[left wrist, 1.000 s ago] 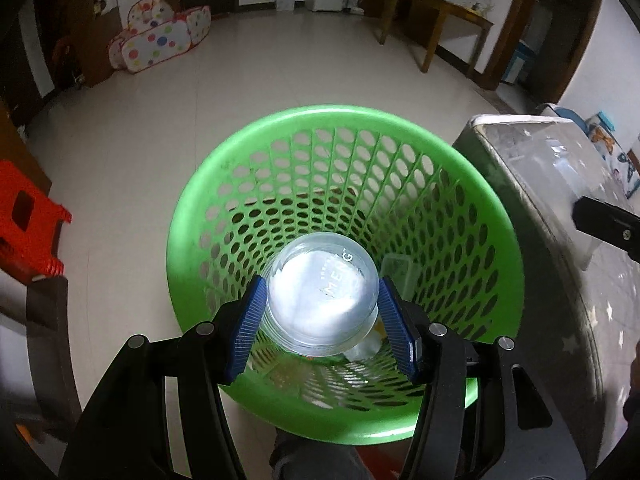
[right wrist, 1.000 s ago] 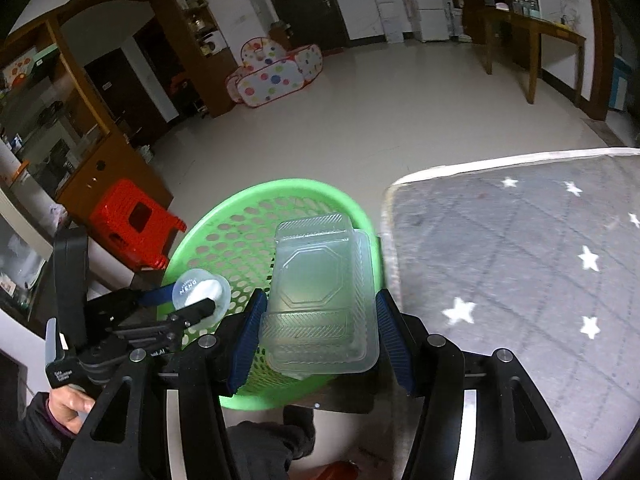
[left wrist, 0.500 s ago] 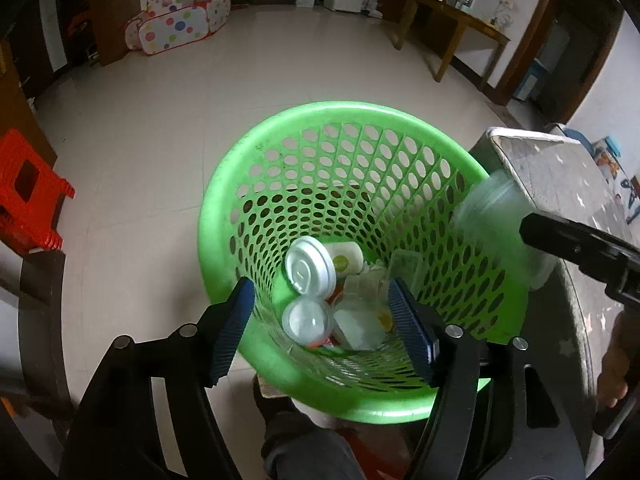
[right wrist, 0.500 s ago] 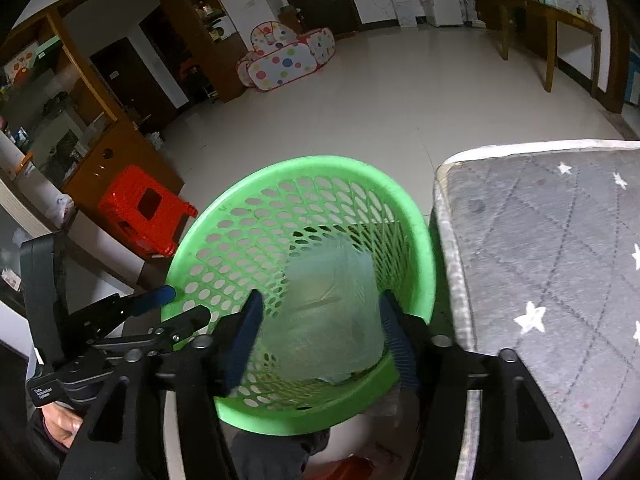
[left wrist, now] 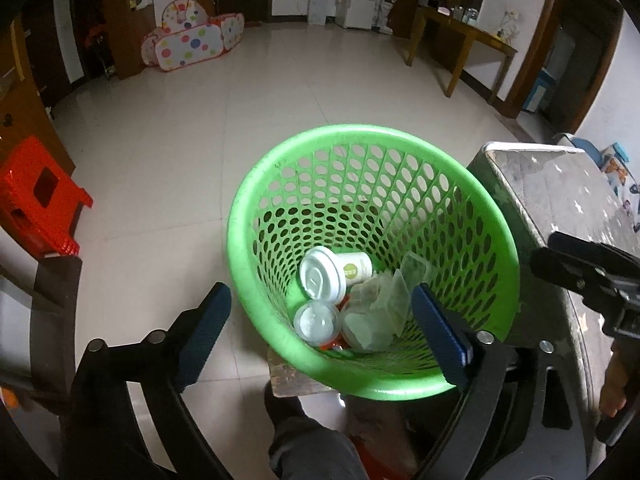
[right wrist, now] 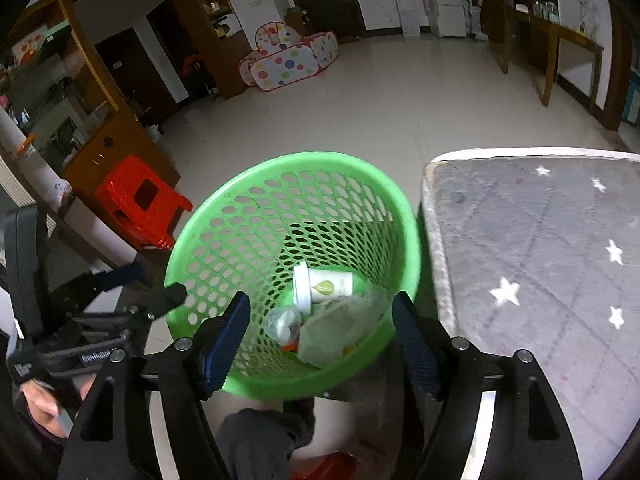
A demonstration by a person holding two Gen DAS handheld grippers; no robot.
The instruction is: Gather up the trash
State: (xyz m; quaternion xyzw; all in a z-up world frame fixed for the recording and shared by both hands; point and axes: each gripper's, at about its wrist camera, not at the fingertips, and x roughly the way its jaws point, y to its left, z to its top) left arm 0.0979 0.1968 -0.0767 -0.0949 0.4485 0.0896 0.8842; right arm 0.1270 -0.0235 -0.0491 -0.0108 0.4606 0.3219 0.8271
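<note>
A green perforated basket (left wrist: 248, 216) stands beside the table, and both grippers hover over its near rim. At its bottom lie a white lidded paper cup (left wrist: 332, 274), a round clear cup (left wrist: 316, 322) and a crumpled clear plastic box (left wrist: 376, 316). My left gripper (left wrist: 320, 304) is wide and still opening, with nothing between its blue pads. My right gripper (right wrist: 320, 304) is also opening and holds nothing. The right wrist view shows the basket (right wrist: 192, 224), the paper cup (right wrist: 324, 286) and the clear box (right wrist: 336, 328) below its fingers.
A grey star-patterned padded surface (right wrist: 540, 260) borders the basket on the right. A red stool (right wrist: 140, 200) stands on the tiled floor to the left. A spotted play tent (left wrist: 192, 46) and a wooden table (left wrist: 460, 36) are far back. The person's dark-clad leg (left wrist: 304, 440) is under the basket.
The left gripper has let go of the round clear cup and the right has let go of the clear box. Both pieces now lie in the basket, and both grippers' jaws have spread.
</note>
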